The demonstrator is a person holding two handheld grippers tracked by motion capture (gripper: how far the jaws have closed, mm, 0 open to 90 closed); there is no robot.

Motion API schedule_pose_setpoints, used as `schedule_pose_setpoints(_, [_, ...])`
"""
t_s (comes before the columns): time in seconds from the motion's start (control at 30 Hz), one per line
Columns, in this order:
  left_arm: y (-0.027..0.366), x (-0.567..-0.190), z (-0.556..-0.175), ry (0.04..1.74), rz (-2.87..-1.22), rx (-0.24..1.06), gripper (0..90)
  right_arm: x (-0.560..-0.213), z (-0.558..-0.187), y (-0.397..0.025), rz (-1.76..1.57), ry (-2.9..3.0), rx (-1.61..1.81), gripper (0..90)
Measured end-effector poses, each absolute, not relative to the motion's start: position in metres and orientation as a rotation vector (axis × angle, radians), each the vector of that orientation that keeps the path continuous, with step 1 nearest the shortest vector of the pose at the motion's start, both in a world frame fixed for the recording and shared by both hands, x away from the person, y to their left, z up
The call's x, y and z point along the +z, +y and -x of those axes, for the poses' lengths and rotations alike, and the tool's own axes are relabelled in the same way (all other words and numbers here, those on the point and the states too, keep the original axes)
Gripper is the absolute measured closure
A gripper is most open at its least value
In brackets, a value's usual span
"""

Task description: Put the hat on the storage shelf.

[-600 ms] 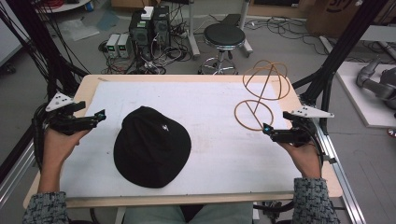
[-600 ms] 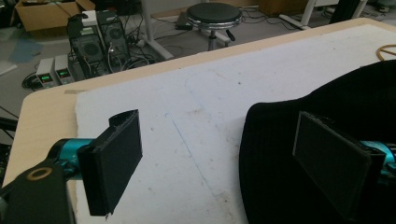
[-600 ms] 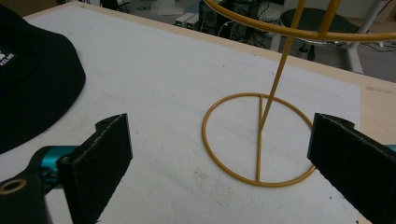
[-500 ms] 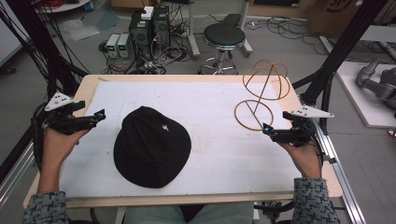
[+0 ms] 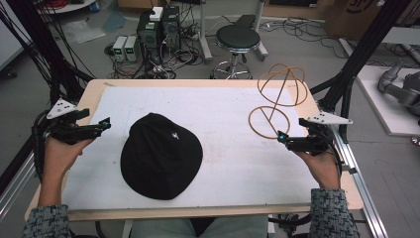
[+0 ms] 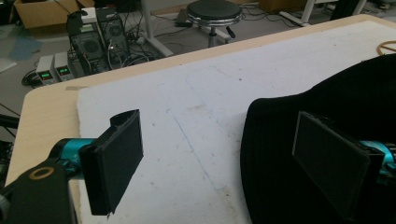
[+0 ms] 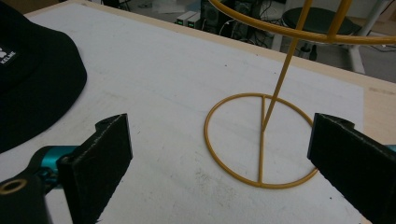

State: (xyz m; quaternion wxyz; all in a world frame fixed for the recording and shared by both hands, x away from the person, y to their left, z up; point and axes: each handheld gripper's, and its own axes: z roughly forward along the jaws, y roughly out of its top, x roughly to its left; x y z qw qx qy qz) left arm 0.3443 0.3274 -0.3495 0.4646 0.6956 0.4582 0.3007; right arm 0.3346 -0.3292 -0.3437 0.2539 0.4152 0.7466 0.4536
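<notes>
White padding covers the wooden table (image 5: 89,94); beyond its far edge stand a black stool (image 5: 238,37) and computer cases (image 5: 158,25) amid floor cabling.

Step in hand, as I judge it: approach, before any grasp. The black bucket hat (image 5: 161,154) lies flat, crown up, near the middle of the table, slightly to the left. The yellow wire hat stand (image 5: 277,99) stands upright at the far right, well apart from the hat.

My left gripper (image 5: 105,124) hovers just left of the hat, jaws wide and holding nothing; in the left gripper view one pad lines up over the brim (image 6: 280,154), but I cannot tell whether it touches. My right gripper (image 5: 281,137) sits just beside the stand's ring base (image 7: 259,140), jaws wide and holding nothing, aimed at the ring and upright rod.

Next move, in my judgement: close the left jaws on the brim's edge, lift the soft fabric without letting it fold under, and carry it to the stand's round top; the right gripper may need to steady the light stand.

Limitations: the stand's cage is cut off at the top of the right gripper view. The small white logo (image 7: 7,54) on the hat is not legible in full. The hat's underside is hidden.
</notes>
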Motion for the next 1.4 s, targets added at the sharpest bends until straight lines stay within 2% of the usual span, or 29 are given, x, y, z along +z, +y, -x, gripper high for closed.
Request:
schedule_pose_setpoints(0.5, [0.311,-0.333,-0.341,1.038,-1.699,0.706,17.5,-0.344,-0.331,-0.333,-1.135,2.020,1.228,6.2])
schedule_pose_setpoints(0.77, [0.280,-0.314,-0.334,0.907,-1.700,0.682,17.5,-0.345,-0.329,-0.333,-1.141,2.024,1.224,6.2])
schedule_pose_setpoints(0.93, [0.260,-0.306,-0.329,0.828,-1.690,0.617,17.5,-0.346,-0.328,-0.333,-1.144,2.031,1.213,6.2])
schedule_pose_setpoints(1.4, [0.224,-0.320,-0.333,0.742,-1.764,0.488,19.5,-0.347,-0.329,-0.334,-1.143,2.037,1.211,6.2])
